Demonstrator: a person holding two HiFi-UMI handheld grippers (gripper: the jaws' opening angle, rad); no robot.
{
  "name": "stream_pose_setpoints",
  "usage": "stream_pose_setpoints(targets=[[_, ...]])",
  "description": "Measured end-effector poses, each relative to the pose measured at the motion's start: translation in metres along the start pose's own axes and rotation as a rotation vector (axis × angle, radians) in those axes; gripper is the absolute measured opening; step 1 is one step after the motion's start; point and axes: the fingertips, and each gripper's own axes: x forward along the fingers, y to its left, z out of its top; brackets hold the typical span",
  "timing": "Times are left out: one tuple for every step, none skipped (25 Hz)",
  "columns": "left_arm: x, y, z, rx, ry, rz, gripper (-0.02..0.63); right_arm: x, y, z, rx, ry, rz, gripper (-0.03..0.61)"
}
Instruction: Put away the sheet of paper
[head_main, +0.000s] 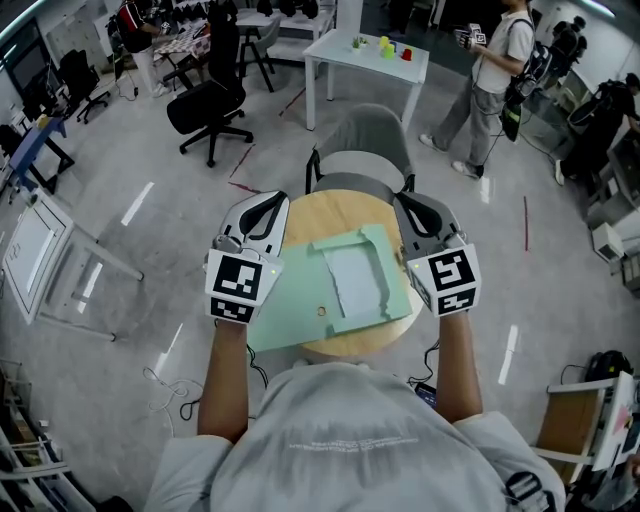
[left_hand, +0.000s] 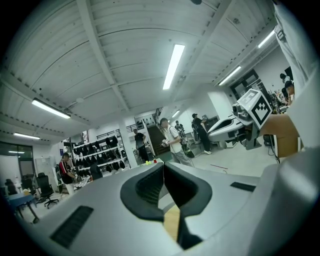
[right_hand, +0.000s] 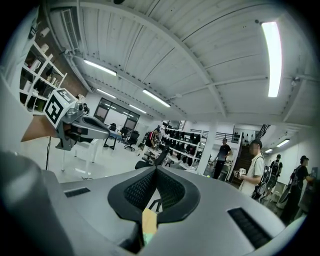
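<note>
Closest under the head camera is my grey shirt (head_main: 350, 440), with both bare forearms reaching forward from it. At their ends I hold the left gripper (head_main: 270, 198) and the right gripper (head_main: 408, 200), each pointing away from me over a round wooden table (head_main: 330, 205).

Both are clenched on nothing. Along the left gripper (left_hand: 163, 164) the dark pads meet tip to tip, and only a strip of the tabletop shows below them. The right gripper (right_hand: 156, 169) is the same, with a sliver of wood and green under its closed jaws.

Between the two lies a light-green folder (head_main: 300, 315), open and flat on the table, its near left corner hanging past the rim. The sheet of paper (head_main: 352, 280) rests on the folder's right half, white and uncovered, nearer my right gripper than my left. Neither gripper touches it. The marker cubes cover the folder's left and right edges from above.

A grey chair (head_main: 365, 150) stands tight against the table's far side. Further off are a black office chair (head_main: 205, 100), a white table (head_main: 365, 62) carrying small coloured things (head_main: 385, 47), and a person (head_main: 490, 80) standing beside it.
</note>
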Motion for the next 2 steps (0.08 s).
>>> stream_pose_setpoints(targets=[[0.0003, -0.0003, 0.0001, -0.002, 0.001, -0.003, 0.020, 0.0000, -0.0006, -0.0002, 0.007, -0.002, -0.002, 0.028], [0.0007, -0.0005, 0.0003, -0.005, 0.001, -0.007, 0.020, 0.0001, -0.0012, -0.0003, 0.014, -0.003, -0.004, 0.028]])
